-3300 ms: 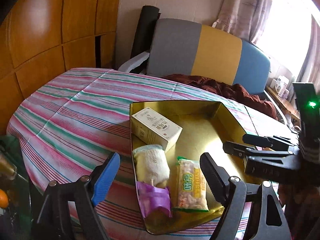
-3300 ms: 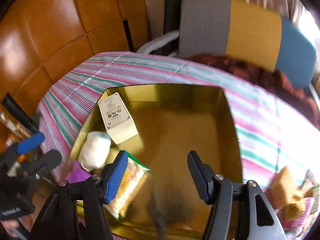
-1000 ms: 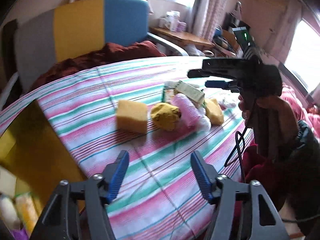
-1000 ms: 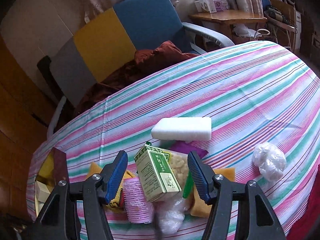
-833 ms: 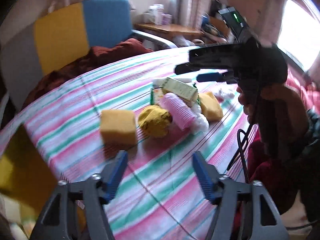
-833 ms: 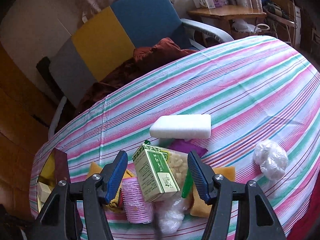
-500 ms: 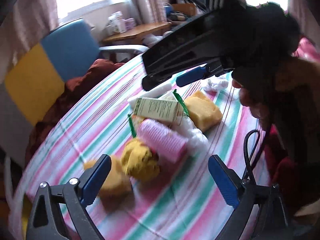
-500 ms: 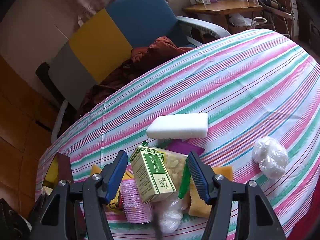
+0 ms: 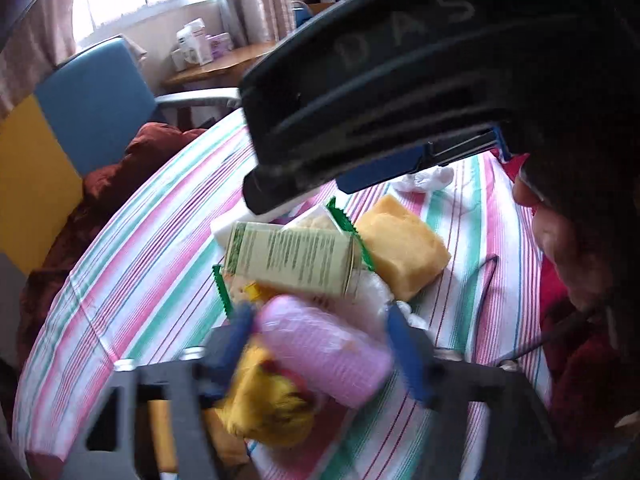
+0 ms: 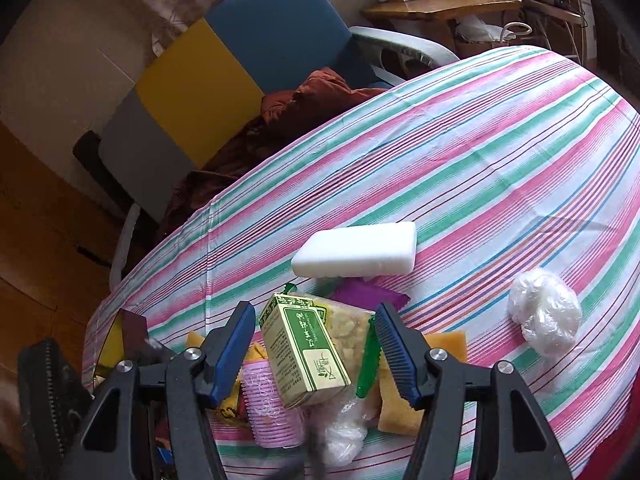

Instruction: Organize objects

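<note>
A pile of small items lies on the striped tablecloth. My left gripper is down on the pile, its jaws closing, with the blue pads at both ends of a pink ribbed roll. A yellow soft lump lies under the roll. My right gripper hovers open over a green carton, which leans on a snack bag next to the pink roll. In the left wrist view one right finger fills the top, above the green carton.
A white sponge lies behind the pile and a yellow sponge to its right. A crumpled white plastic wad sits apart at the right. The gold tray shows at the far left edge. A colour-block chair stands behind the table.
My left gripper swung away from the gold tray to the pile, spread wide, then closed round the pink roll. The right gripper stayed over the green carton.
</note>
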Action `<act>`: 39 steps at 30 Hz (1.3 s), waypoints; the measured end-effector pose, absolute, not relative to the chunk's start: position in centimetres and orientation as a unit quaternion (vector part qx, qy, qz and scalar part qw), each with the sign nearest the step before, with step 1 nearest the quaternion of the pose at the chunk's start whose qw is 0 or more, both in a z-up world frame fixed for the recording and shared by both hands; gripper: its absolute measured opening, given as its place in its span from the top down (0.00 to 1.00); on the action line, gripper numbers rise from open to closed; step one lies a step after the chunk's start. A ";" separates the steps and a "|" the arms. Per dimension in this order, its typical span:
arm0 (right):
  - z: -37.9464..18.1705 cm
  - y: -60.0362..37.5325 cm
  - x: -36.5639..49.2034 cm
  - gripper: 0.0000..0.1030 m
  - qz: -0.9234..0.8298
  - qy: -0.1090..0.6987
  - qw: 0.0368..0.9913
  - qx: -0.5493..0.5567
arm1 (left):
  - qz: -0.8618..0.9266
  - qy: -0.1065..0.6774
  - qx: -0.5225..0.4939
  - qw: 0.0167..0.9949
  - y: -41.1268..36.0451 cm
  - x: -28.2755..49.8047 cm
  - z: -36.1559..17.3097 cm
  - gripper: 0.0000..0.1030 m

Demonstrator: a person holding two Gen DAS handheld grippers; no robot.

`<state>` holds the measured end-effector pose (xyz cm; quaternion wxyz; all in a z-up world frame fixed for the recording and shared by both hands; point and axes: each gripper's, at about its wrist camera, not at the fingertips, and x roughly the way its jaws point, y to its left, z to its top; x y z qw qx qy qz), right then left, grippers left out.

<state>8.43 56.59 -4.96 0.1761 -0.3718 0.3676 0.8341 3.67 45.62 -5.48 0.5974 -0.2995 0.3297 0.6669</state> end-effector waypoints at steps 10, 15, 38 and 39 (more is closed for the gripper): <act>-3.9 54.7 7.6 0.39 0.859 0.351 0.103 -0.358 | 0.711 0.281 -0.278 0.581 37.5 7.4 -4.9 0.60; -4.0 52.2 6.2 0.39 0.865 0.316 0.051 -0.387 | 0.727 0.261 -0.291 0.565 33.9 8.3 -5.1 0.61; -8.0 44.2 3.6 0.71 0.818 0.210 -0.075 -0.530 | 0.740 0.223 -0.330 0.542 30.9 7.5 -6.2 0.65; -7.8 44.3 3.7 0.72 0.822 0.213 -0.073 -0.524 | 0.740 0.223 -0.333 0.540 31.1 7.5 -6.5 0.66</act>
